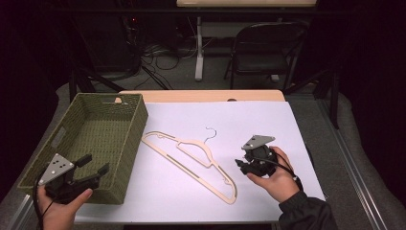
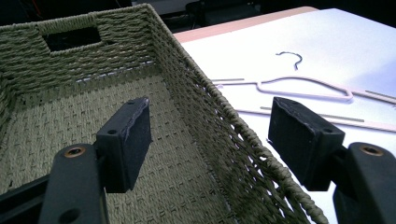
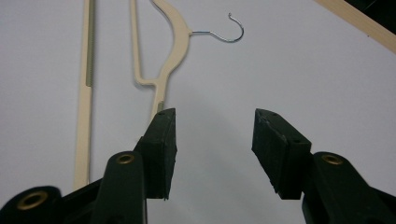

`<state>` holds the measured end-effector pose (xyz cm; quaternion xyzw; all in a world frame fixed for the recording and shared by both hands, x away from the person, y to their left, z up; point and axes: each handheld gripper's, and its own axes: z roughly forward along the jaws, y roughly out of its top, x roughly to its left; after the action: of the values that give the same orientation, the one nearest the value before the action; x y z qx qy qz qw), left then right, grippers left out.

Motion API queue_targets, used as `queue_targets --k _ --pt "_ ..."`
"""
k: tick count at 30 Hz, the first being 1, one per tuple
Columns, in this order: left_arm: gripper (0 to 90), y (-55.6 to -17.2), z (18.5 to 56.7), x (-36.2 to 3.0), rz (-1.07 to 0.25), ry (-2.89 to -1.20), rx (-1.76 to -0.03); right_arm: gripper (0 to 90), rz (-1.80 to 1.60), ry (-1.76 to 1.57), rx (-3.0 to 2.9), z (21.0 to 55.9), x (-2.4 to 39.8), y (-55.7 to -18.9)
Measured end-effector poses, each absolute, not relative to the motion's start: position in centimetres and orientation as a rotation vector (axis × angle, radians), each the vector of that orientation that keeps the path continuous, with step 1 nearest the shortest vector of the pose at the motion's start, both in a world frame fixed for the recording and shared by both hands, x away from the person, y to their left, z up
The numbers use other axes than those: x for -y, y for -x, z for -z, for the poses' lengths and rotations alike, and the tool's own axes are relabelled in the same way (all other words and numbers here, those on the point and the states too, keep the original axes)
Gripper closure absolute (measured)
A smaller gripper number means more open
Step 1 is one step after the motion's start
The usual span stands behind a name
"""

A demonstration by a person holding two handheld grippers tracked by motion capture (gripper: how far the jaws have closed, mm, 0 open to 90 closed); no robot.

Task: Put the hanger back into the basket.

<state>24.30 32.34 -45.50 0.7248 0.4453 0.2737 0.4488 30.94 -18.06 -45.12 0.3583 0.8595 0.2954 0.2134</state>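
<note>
A cream hanger (image 1: 194, 142) with a wire hook lies flat on the white sheet in the middle of the table. My right gripper (image 1: 238, 164) hovers just right of the hanger's near end, pointing left at it. In the right gripper view the jaws (image 3: 215, 116) stand open with only bare sheet between them, and the hanger (image 3: 175, 28) lies ahead to the left. My left gripper (image 1: 94, 164) is held open over the near right corner of the green woven basket (image 1: 134, 143). Its own view has the gripper (image 2: 210, 109) straddling the basket's right rim (image 2: 210, 93), with the hanger (image 2: 303, 93) beyond.
The white sheet (image 1: 249, 120) covers most of the wooden table, whose far edge (image 1: 201, 95) shows bare. Nothing lies inside the basket, which stands at the left side. A folding chair (image 1: 263, 48) and a table leg stand on the floor behind.
</note>
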Motion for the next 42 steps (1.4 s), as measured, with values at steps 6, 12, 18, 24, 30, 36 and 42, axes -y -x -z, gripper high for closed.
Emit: queue_targets --k 6,12,18,24,30,36,42 --pt "30.3 -24.3 45.5 -32.4 -0.679 -1.795 -1.103 50.3 -0.78 -0.977 -2.434 43.2 17.4 -32.4" --pt "30.3 -24.4 45.6 -32.4 -0.674 -1.796 -1.109 50.9 -0.694 -1.016 -2.513 42.2 17.0 -34.4" --pt "30.4 -24.4 45.6 -32.5 -0.674 -1.797 -1.111 50.9 -0.626 -1.08 -2.575 42.5 16.8 -36.4" --pt "30.4 -24.5 45.7 -32.4 -0.675 -1.799 -1.111 51.8 -0.516 -1.121 -2.628 43.2 15.8 -38.2" --pt "30.4 -24.4 45.6 -32.4 -0.676 -1.798 -1.115 53.8 -0.437 -1.109 -2.663 44.8 13.8 -40.1" --pt "30.4 -24.5 45.6 -32.5 -0.677 -1.796 -1.118 55.8 -0.42 -1.101 -2.694 45.1 12.3 -41.3" --pt "30.5 -24.5 45.5 -32.6 -0.678 -1.796 -1.118 56.1 -0.451 -1.106 -2.713 45.5 10.4 -42.4"
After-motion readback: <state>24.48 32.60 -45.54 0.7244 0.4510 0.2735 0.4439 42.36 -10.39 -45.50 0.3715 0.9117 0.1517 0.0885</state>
